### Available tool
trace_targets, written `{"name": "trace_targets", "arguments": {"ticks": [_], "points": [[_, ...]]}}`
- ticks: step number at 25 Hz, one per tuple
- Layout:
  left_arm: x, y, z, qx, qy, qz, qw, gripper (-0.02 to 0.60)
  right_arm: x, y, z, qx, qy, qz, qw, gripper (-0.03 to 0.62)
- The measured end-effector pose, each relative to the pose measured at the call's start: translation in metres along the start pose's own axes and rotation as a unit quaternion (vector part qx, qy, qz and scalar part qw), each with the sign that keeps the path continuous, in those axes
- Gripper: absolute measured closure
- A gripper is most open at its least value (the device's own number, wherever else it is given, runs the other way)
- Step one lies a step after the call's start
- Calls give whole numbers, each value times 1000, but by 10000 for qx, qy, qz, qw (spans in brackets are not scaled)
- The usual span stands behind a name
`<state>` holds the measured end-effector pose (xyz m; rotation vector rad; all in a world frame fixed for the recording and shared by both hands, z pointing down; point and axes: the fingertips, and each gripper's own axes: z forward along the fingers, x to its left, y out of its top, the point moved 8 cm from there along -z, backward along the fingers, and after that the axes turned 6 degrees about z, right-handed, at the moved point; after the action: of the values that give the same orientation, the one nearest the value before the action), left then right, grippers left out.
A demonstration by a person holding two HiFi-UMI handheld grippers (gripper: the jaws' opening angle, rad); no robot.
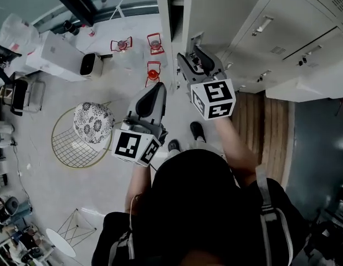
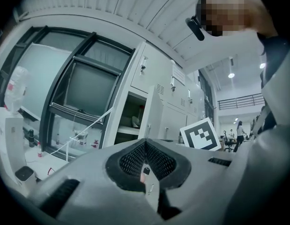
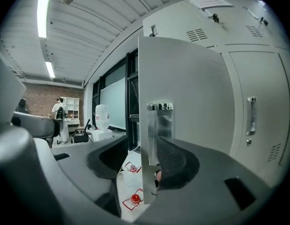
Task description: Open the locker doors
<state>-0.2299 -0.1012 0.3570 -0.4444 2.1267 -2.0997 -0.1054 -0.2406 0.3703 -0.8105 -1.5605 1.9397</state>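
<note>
A grey locker door (image 1: pixel 215 15) stands swung out from the bank of lockers. In the right gripper view its free edge, with a shiny metal handle (image 3: pixel 159 130), runs upright between my right gripper's (image 3: pixel 145 153) jaws. The right jaw lies against the handle side; the left jaw stands clear of the door with a gap, so the gripper is open around the door edge. In the head view the right gripper (image 1: pixel 196 54) reaches up to that door. My left gripper (image 1: pixel 154 90) hangs lower, away from the lockers, shut and holding nothing, its tips (image 2: pixel 145 146) together.
Closed locker doors (image 1: pixel 282 32) fill the right, one with a handle (image 3: pixel 251 116). An open compartment (image 2: pixel 133 118) shows in the left gripper view. On the floor stand a wire stool with a patterned cushion (image 1: pixel 92 123), red-capped bottles (image 1: pixel 153 71) and a white box (image 1: pixel 60 57).
</note>
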Motion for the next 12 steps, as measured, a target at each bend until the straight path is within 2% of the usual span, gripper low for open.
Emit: {"name": "trace_targets", "arguments": {"ticks": [12], "points": [[-18,-1,-2,4,-651,0,9979,565,-8,-4,-29,-58,-744,-206,9970,421]]}}
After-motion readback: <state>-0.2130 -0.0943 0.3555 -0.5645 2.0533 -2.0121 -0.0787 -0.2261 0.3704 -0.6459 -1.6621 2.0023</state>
